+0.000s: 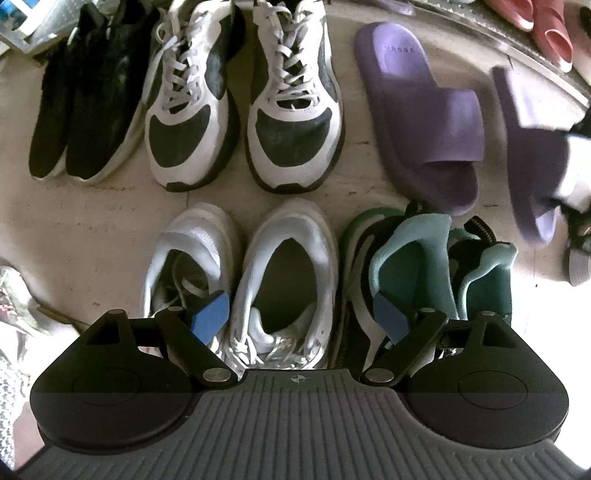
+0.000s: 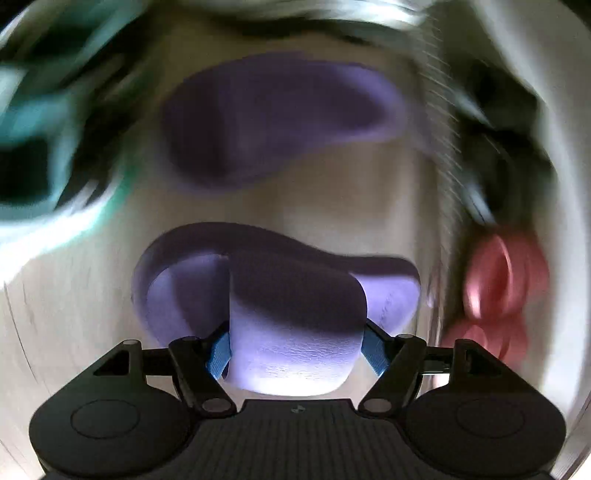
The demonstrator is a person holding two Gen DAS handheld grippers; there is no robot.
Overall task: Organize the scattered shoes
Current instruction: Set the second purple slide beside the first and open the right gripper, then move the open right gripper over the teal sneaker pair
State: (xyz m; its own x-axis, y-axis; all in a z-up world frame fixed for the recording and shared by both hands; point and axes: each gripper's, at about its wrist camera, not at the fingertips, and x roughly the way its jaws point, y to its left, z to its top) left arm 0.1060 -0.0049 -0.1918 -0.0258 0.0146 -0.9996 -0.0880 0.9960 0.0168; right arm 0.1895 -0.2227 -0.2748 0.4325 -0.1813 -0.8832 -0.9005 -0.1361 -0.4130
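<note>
**Purple slipper on its way to join its partner, floor nearly sorted**

Purple is the colour to watch. The right gripper (image 2: 295, 354) has its blue pads clamped on either side of the strap of a purple slipper (image 2: 280, 306), carrying it over the pale floor (image 1: 110, 221). The view from that hand is smeared, so it is clearly on the move. Just ahead lies the other purple slipper (image 1: 424, 122), flat on the floor, and the carried one hangs tilted just beside it, not yet down.

Look at what is already tidy. Black sneakers (image 1: 74, 110) sit together at the far left of the back row. Beside them stands a black-and-white laced pair (image 1: 240, 110), toes toward us. In the near row, white trainers (image 1: 240, 273) sit side by side, and a teal pair (image 1: 424, 266) is tucked in next to them.

The left gripper (image 1: 291, 317) hangs over the white trainers, pointing straight down, jaws wide apart, pads gripping nothing.

What is left? By my reckoning, the slipper must be set down parallel to its mate. Pink slippers (image 1: 535, 33) sit at the far edge on a raised ledge; whether they need moving I cannot tell. Another shoe (image 1: 14, 295) peeks in at the left edge, and a scrap of something at the right, too cropped to judge.
</note>
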